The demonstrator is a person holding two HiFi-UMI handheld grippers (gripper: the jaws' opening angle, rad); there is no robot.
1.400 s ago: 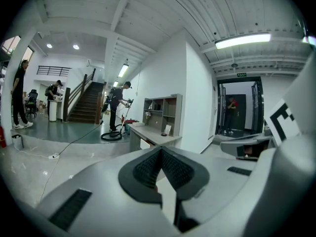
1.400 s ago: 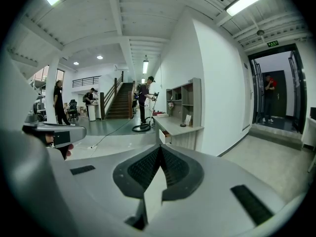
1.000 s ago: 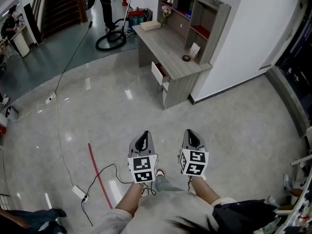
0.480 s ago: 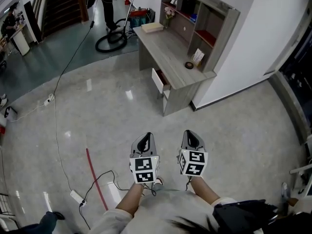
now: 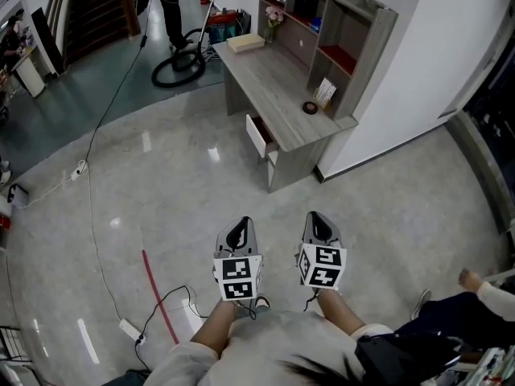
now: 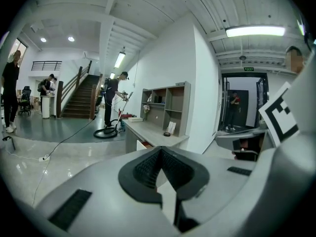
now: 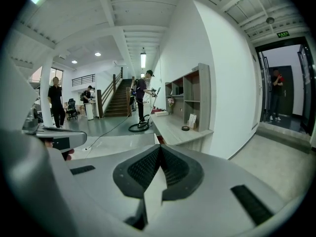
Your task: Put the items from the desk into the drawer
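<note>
My left tongs (image 5: 237,227) and right tongs (image 5: 319,220) are pressed together, empty. Walking to the far grey wooden table (image 5: 273,87), I could trip on the thin black floor cable (image 5: 175,289).

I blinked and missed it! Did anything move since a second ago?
Hardly. Someone's leg has come further into view at the right. The left gripper and right gripper stay shut, empty, side by side, far from the desk; its drawer stays open.

An open office hall: polished grey floor (image 5: 161,175), wooden staircase (image 6: 81,100), a desk (image 5: 265,79) with shelving (image 5: 338,30), fluorescent ceiling light (image 6: 254,31).
</note>
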